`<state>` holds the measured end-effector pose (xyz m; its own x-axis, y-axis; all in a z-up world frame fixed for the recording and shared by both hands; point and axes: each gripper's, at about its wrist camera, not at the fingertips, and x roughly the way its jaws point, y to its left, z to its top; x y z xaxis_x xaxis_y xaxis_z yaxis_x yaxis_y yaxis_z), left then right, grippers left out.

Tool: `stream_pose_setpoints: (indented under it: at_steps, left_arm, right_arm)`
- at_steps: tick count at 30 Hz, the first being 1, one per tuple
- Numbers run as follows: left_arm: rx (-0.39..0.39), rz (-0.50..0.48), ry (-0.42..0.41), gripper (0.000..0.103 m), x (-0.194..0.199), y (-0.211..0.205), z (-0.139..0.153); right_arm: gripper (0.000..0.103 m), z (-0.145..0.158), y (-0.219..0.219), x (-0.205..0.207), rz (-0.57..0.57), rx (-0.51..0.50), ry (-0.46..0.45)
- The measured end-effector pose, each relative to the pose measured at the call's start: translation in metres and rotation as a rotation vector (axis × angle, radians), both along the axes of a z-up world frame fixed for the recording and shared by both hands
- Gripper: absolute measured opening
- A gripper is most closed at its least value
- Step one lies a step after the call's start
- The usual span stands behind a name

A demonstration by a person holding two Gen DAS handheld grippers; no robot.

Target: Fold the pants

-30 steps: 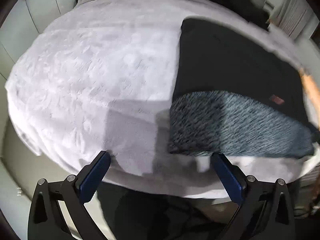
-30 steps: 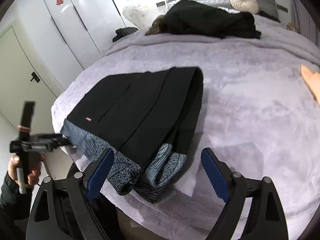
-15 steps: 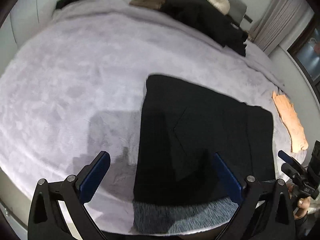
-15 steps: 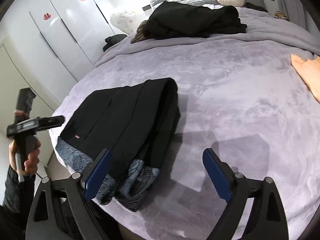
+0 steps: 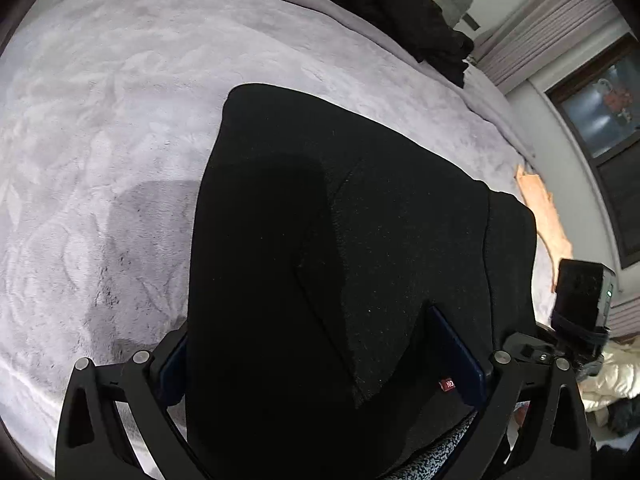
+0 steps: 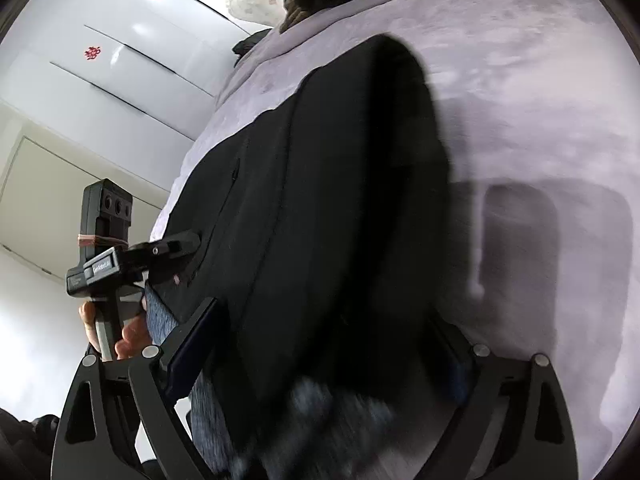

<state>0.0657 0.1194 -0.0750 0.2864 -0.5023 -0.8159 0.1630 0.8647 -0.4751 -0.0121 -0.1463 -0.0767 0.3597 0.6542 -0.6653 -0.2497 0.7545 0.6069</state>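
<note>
Pants (image 5: 340, 260): black, already doubled lengthwise, lying flat on bed (image 5: 100, 120) at its near edge, speckled grey cuffs hanging toward the edge. Left gripper (image 5: 320, 364) straddles the cuff end, fingers spread wide, cloth btwn them, not pinched. Right gripper (image 6: 320, 356) straddles the same end, fingers opening, cloth btwn them, no clamp seen. Judged: both set to take the cuff end for the next fold (toward far end of pants). Right view blurred at cuffs; left fingertip hidden by fabric. Dark clothes heap (image 5: 380, 4) far beyond pants.

A home bedroom: a bed (image 5: 120, 100) under a lilac plush blanket, white wardrobe doors (image 6: 120, 72), curtains (image 5: 552, 28).
</note>
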Motion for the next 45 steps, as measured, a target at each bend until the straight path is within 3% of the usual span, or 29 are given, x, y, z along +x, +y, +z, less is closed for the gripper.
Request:
stream_pose_setpoints:
  at_steps: [4,10,13,14,19,22,27,32,39,45]
  left_arm:
    - [-0.058,-0.033,0.002,0.102,0.002,0.006,-0.007]
    - [-0.002,-0.030,-0.037,0.102,-0.002,-0.003,-0.001]
    - [0.007,-0.023,-0.054,0.092,-0.006,-0.005,0.005]
    - [0.019,-0.023,-0.070,0.086,-0.009,-0.006,0.010]
    - [0.055,-0.020,-0.122,0.065,-0.023,-0.007,0.030]
    - [0.080,-0.035,-0.157,0.057,-0.030,-0.015,0.045]
    - [0.068,-0.044,-0.154,0.057,-0.035,-0.031,0.062]
    - [0.028,-0.063,-0.165,0.057,-0.021,-0.071,0.079]
    - [0.019,-0.141,-0.167,0.057,0.002,-0.150,0.091]
    - [0.021,-0.167,-0.146,0.057,0.029,-0.195,0.089]
  right_arm:
    - [0.103,-0.004,0.007,0.002,0.017,-0.022,-0.028]
    - [0.103,-0.007,0.013,0.003,0.028,-0.052,-0.035]
    - [0.102,-0.001,0.020,0.004,0.022,-0.074,-0.017]
    - [0.100,0.006,0.023,0.001,0.019,-0.076,-0.036]
    - [0.062,0.028,0.023,-0.011,0.033,-0.095,-0.115]
    - [0.059,0.037,0.019,-0.014,0.040,-0.087,-0.136]
    - [0.057,0.064,0.010,-0.019,0.029,-0.047,-0.192]
    - [0.057,0.091,-0.020,-0.021,-0.003,-0.075,-0.235]
    - [0.057,0.107,-0.085,-0.039,-0.111,-0.107,-0.251]
    - [0.057,0.104,-0.132,-0.020,-0.167,-0.118,-0.230]
